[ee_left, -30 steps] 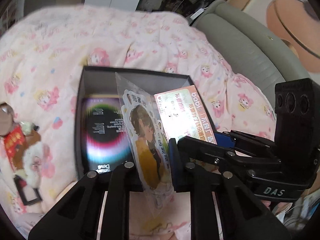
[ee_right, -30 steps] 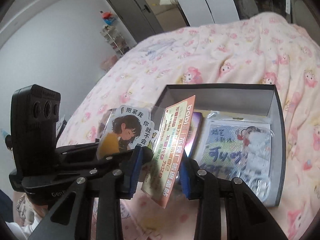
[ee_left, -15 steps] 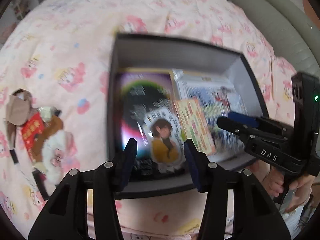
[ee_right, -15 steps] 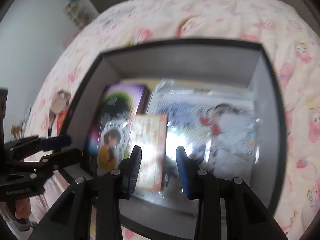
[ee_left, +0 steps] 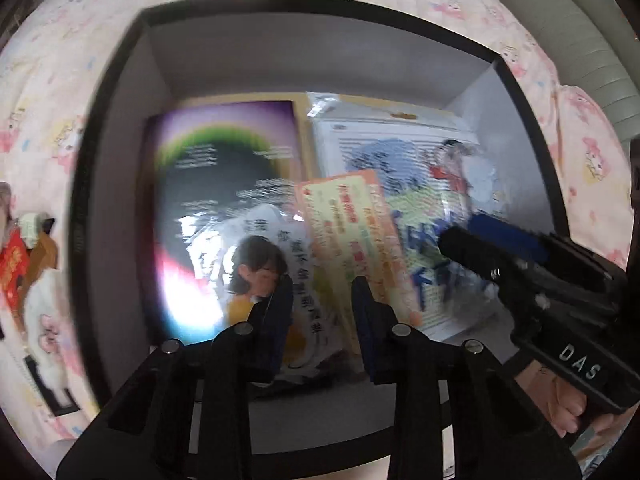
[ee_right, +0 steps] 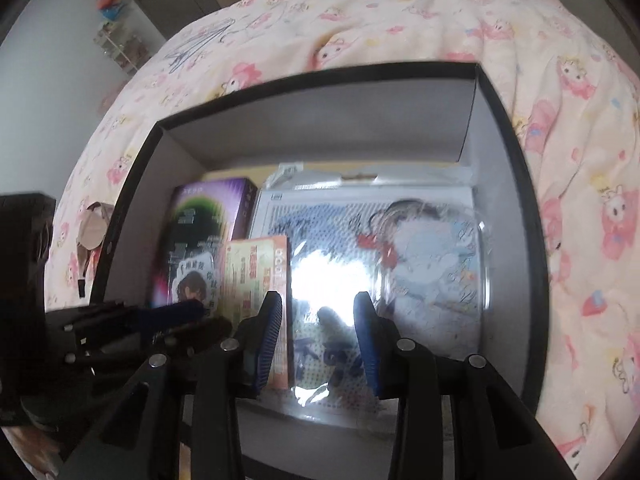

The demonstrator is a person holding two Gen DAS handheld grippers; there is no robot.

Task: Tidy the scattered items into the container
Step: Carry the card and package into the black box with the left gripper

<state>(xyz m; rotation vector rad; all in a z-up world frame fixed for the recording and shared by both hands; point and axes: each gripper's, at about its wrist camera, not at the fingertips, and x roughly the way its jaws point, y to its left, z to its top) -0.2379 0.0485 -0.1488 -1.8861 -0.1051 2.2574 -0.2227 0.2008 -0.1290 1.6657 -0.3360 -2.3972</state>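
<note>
Through my left wrist camera, my left gripper (ee_left: 322, 300) points down into the black box (ee_left: 120, 128), its jaws closing with nothing pinched, over the cartoon sticker (ee_left: 264, 264) and orange card (ee_left: 352, 232) lying on the purple box (ee_left: 216, 184) and bagged print (ee_left: 420, 168), while a plush keychain (ee_left: 36, 280) waits on the quilt at far left, so tidying is unfinished. Through my right wrist camera, my right gripper (ee_right: 316, 332) is narrow, opening and empty; the card (ee_right: 256, 276) lies beside its left finger.

Matt card box (ee_right: 508, 184), glossy plastic sleeve (ee_right: 400, 248), cloth quilt (ee_right: 580, 128).
</note>
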